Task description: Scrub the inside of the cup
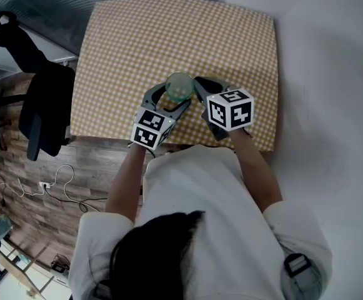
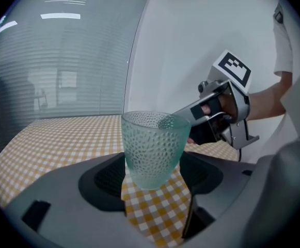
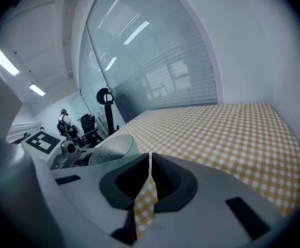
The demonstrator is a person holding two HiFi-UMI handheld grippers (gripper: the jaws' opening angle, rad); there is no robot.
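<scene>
Head view: grippers meet near the person's edge of the checked table (image 1: 137, 36). The left gripper (image 1: 176, 94) has its jaws spread round the pale green cup (image 1: 179, 87), one on each side. The right gripper (image 1: 200, 83) sits just to the right of the cup, its jaws drawn together, tips close by the rim

Left gripper view: the dimpled cup (image 2: 152, 149) stands upright between the left gripper's (image 2: 155, 161) jaws, which sit against its two sides and hold it. Checked cloth shows below its base. Beyond the cup and to its right, the right gripper (image 2: 183, 119) reaches in with its tip at the rim, a hand (image 2: 227, 105) behind it

Right gripper view: the right gripper (image 3: 150, 161) is closed to a thin slit with nothing in it, only cloth showing through. The cup (image 3: 111, 148) sits just left of its jaws, mouth tilted this way, with the left gripper (image 3: 51, 146) further left. Table (image 3: 232, 133) stretches ahead and to the right
</scene>
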